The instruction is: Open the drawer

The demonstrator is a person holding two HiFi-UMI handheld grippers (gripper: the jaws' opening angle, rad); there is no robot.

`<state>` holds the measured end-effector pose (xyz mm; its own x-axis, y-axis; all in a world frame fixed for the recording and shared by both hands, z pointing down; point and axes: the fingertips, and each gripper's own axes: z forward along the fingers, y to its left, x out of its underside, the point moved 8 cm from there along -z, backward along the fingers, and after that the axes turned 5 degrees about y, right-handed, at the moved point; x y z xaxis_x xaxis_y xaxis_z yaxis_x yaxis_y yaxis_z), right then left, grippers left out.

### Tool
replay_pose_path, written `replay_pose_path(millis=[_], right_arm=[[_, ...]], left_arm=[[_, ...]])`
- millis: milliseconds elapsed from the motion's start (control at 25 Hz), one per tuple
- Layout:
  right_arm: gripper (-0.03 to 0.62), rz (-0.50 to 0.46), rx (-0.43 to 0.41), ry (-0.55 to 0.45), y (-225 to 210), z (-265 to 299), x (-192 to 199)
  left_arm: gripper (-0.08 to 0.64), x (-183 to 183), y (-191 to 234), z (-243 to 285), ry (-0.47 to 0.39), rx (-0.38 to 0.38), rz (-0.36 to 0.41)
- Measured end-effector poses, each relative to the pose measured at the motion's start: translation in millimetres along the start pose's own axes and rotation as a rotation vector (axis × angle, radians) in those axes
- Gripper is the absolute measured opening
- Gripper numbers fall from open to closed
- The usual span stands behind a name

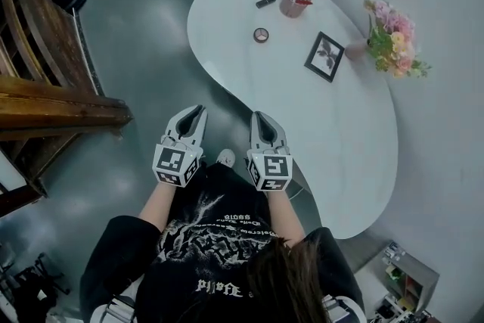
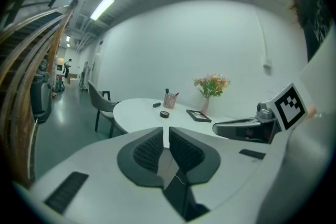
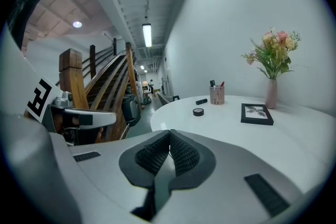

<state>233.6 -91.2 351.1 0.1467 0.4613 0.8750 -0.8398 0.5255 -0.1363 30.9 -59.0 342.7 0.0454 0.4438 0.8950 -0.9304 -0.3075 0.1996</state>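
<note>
Grey floor (image 1: 136, 49) spread between a wooden staircase (image 1: 45, 87) on one side and a long white table (image 1: 348, 147) on the other. Just off the table's near edge hovered the left gripper (image 1: 197, 111) and right gripper (image 1: 259, 117), each with jaws pressed together on nothing. Flowers (image 1: 393, 41) stood at the table's wall-side edge, with a picture frame (image 1: 324, 57) just inward. A pen cup (image 1: 293, 2) and tape roll (image 1: 261, 35) were near its far end. A small storage unit (image 1: 408, 280) sat on the floor by the table's near end; whether it held the drawer could not be told.
</note>
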Motion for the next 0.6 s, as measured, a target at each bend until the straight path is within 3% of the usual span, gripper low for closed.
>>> replay_pose_path(millis=[600], right_arm=[[0.025,0.077,0.108,0.013,38,44,6]], left_arm=[[0.029,13,63,24,0.025,0.095,0.029]])
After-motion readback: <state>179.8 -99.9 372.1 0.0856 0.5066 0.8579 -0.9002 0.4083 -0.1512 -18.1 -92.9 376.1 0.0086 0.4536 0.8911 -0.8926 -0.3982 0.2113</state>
